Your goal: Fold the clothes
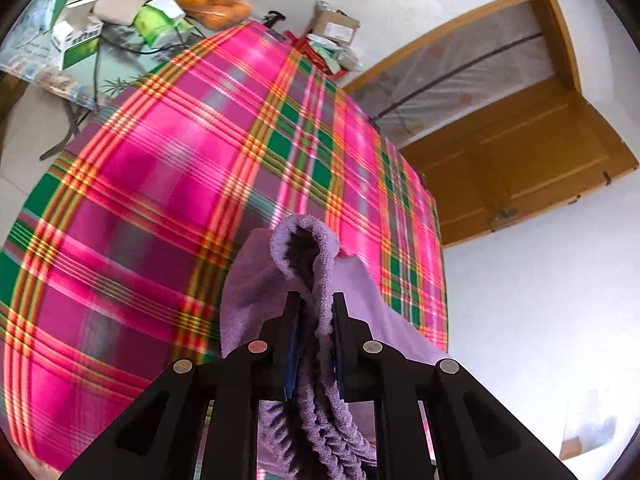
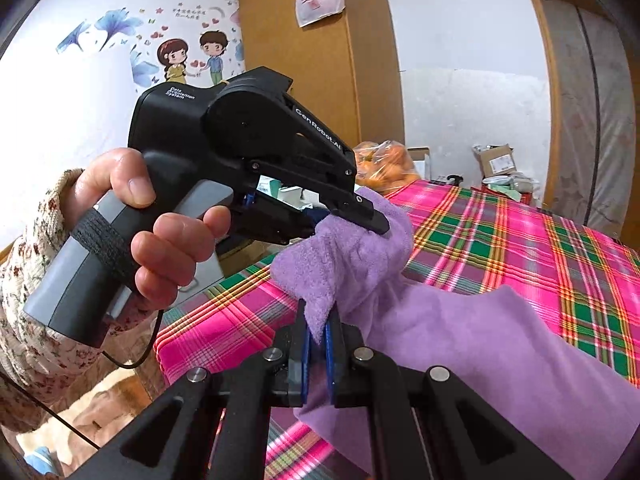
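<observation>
A purple garment (image 2: 460,344) is held in the air above a pink plaid cloth (image 1: 168,184), gripped at two places near one fleecy edge. The left gripper (image 1: 316,308) is clamped on a looped fold of that edge; its fingers (image 1: 292,320) are pressed onto the fabric from both sides. The right gripper (image 2: 318,320) is shut on a corner just below the left one, blue pads closed on it. From the grips the garment's long axis is seen trailing right and downward. The left gripper's handle is held by a hand (image 2: 160,232) in a floral sleeve (image 2: 28,280).
</observation>
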Tool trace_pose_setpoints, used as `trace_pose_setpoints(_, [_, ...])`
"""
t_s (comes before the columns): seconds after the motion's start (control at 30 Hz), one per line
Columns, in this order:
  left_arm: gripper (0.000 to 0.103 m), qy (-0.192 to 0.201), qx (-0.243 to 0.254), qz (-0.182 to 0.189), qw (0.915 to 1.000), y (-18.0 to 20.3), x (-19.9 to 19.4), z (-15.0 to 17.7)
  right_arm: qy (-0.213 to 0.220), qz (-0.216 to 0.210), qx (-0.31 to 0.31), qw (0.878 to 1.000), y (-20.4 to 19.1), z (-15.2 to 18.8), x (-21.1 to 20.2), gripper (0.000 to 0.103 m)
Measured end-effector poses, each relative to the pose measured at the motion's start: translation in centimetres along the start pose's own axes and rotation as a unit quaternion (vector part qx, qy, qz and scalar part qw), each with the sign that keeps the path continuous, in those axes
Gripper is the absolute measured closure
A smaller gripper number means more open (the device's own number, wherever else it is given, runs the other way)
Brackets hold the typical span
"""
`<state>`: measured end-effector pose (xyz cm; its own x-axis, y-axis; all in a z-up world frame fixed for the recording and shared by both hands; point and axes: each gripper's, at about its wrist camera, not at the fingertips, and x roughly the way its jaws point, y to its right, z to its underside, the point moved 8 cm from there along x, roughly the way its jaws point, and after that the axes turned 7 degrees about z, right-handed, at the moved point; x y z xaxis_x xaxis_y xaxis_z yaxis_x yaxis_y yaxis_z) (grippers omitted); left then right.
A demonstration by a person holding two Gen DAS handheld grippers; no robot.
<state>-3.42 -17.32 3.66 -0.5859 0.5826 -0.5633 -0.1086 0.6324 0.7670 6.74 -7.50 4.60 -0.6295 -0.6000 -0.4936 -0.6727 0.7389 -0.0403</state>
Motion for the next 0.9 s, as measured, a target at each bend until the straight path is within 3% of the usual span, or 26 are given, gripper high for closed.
trace_pose_setpoints(0.4, [0.088,-0.039,0.019,0.012,0.999,3.3,4.0,2.5,-0.001,0.031,0.033,0.999,3.1,2.0,-3.1,0.097])
trace_pose_setpoints(0.8, [0.088,-0.081,0.014,0.009,0.9966,2.9,8.6,4.6,-0.046,0.057,0.065,0.995,5.6,5.9,-3.0,0.096])
trace_pose_setpoints(0.9, [0.082,-0.081,0.023,0.017,0.9963,3.1,8.9,4.8,-0.059,0.063,0.075,0.993,6.3,6.9,-2.9,0.096])
